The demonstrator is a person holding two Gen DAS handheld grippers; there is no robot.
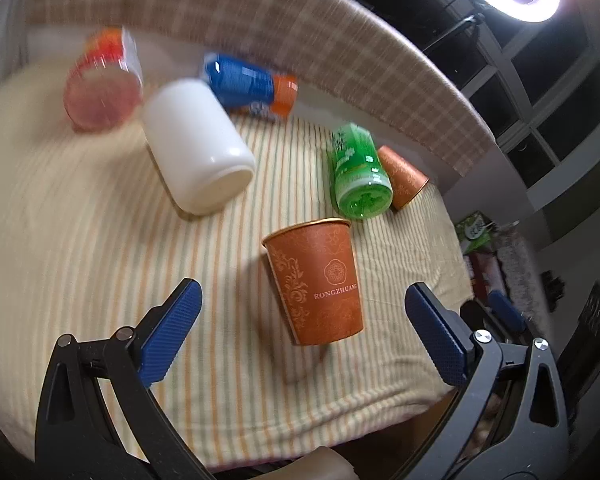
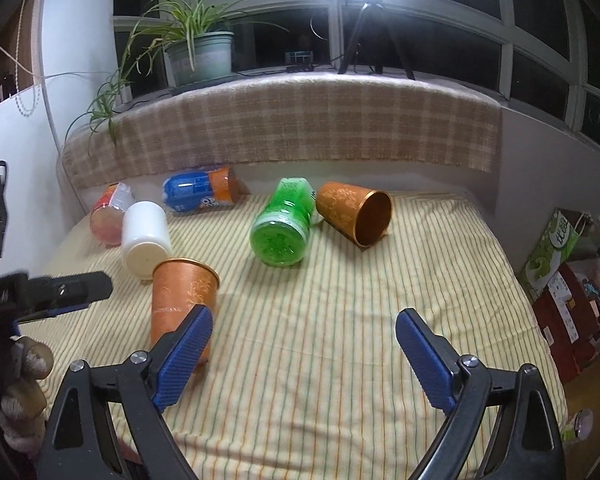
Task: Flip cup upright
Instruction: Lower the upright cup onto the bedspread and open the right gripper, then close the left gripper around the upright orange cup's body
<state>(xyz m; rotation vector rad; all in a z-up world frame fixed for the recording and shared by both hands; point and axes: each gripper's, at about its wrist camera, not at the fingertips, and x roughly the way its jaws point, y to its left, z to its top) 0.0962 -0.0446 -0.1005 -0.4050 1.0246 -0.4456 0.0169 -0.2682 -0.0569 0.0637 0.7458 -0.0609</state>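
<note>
Up close in the left wrist view, the left gripper (image 1: 302, 330) is spread wide and holds nothing; the orange cup (image 1: 315, 280) stands upright between its fingers, apparently touching neither, though blur hampers judgment. From the right wrist view, the right gripper (image 2: 304, 354) gapes empty over bare striped cloth (image 2: 340, 300), near the bed's front edge; a second cup (image 2: 354, 212) lies sideways beside the green bottle (image 2: 282, 226).

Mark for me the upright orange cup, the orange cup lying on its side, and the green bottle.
Upright orange cup (image 1: 320, 280), left wrist view, on its printed side wall.
Orange cup lying on its side (image 2: 342, 208), right wrist view, on its outer wall.
Green bottle (image 2: 278, 240), right wrist view, on its base.
</note>
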